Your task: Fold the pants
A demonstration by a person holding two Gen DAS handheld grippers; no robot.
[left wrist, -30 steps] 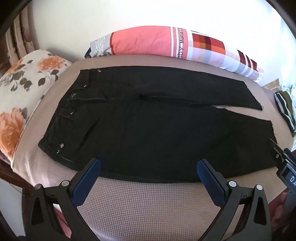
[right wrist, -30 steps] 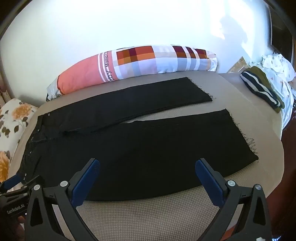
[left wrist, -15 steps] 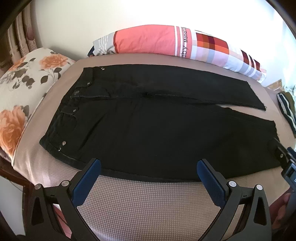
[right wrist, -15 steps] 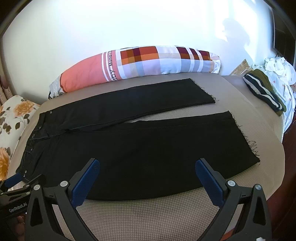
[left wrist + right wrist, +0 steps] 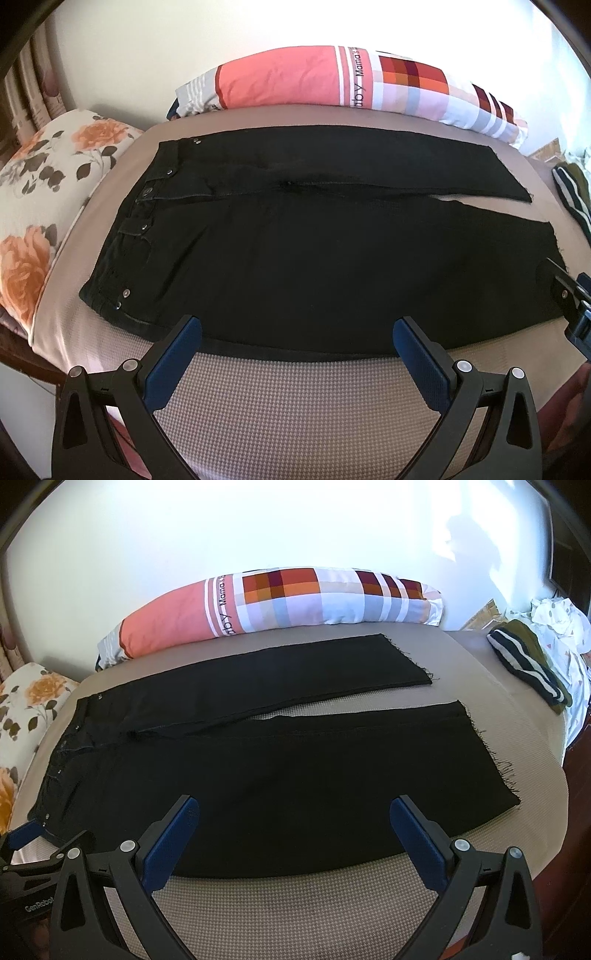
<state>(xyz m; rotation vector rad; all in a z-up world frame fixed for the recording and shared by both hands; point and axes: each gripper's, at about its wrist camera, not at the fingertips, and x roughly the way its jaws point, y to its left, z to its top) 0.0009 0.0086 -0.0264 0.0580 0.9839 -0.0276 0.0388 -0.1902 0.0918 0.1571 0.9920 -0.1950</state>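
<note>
- Left wrist view: black pants (image 5: pixel 314 251) spread flat on the bed (image 5: pixel 295 398), waistband toward the floral pillow (image 5: pixel 40 206), both legs running away from it, far leg just below the long checked bolster (image 5: pixel 351 81).
- Left gripper (image 5: pixel 297 350) poised over the near edge of the pants, jaws wide apart, nothing between them, blue pads straddling the near hem line.
- Compared with a second ago: pants sitting slightly lower and larger in frame, floral pillow more in view; reads as a small drift back and toward the waistband, no cloth disturbed.
- Right gripper (image 5: pixel 569 302) just showing beside the near leg's cuff, at the end opposite the floral pillow.
- Right wrist view: same pants (image 5: pixel 295 768), legs parted in a narrow V with bare bed (image 5: pixel 295 904) between them, frayed cuffs at the end away from the floral pillow (image 5: pixel 26 709).
- Right gripper (image 5: pixel 295 830) also spread wide and empty over the near leg's edge; left gripper (image 5: pixel 33 834) peeking in beside the waistband corner.
- Versus a second ago: framing nearly unchanged, a slight pull back only; striped garment (image 5: pixel 528 668) lying far from the floral pillow as before.
- Meaning for the task: folding not yet begun; likely lining up to pinch the near edge at both ends and carry it over the far leg.
</note>
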